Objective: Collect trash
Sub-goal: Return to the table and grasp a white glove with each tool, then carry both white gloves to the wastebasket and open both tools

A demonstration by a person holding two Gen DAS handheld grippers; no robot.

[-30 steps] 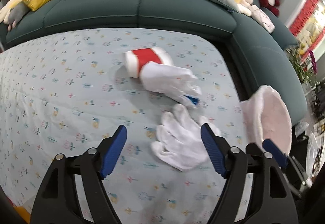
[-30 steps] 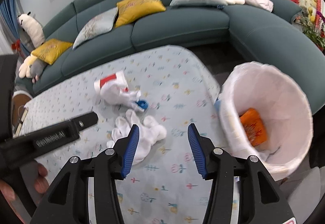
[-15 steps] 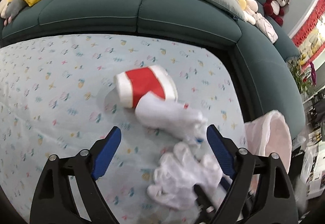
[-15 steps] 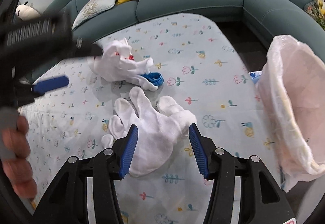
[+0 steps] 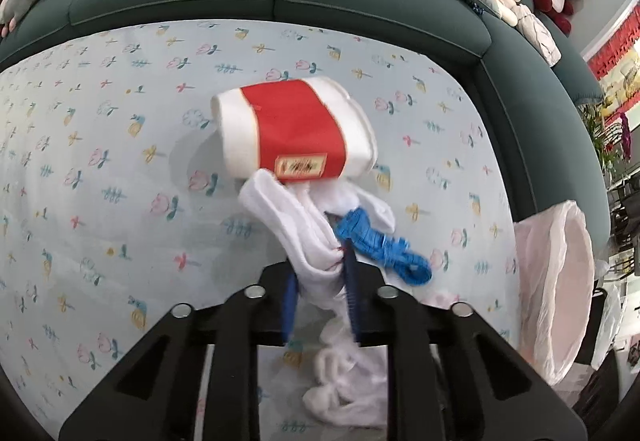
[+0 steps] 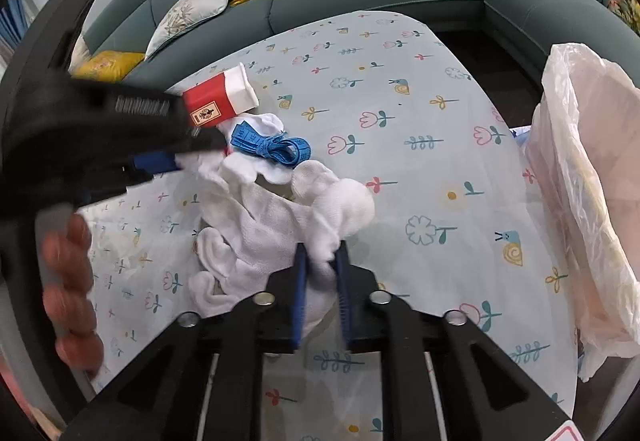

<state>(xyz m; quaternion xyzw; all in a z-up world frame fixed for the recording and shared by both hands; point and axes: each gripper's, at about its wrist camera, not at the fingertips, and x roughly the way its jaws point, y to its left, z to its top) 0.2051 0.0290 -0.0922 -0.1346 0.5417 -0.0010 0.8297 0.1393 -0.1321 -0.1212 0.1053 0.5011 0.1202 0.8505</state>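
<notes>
Half a second ago both your grippers were spread over the table (image 6: 420,169). Now your left gripper (image 5: 320,277) pinches the white cloth (image 5: 292,225) by the red cup (image 5: 292,129) and blue tape (image 5: 380,245), and your right gripper (image 6: 322,273) pinches the white glove (image 6: 264,225). The trash bag (image 6: 588,161) sits at the table's right edge.

A: What trash is on the floral cloth?

B: White knit glove (image 6: 276,237), crumpled, laid flat mid-cloth, cuff end pinched up. 2nd white glove (image 5: 296,237) bunched, partly lifted, its top against a red & white paper cup (image 5: 296,133).

A: Cup upright?

B: No, tipped on its side, red band w/ small label facing up. Blue tape measure (image 6: 272,145) loosely coiled, resting on the 2nd glove just beside the cup.

A: Bin?

B: White-lined trash bin (image 6: 580,169) at the cloth's right edge, tilted.
</notes>
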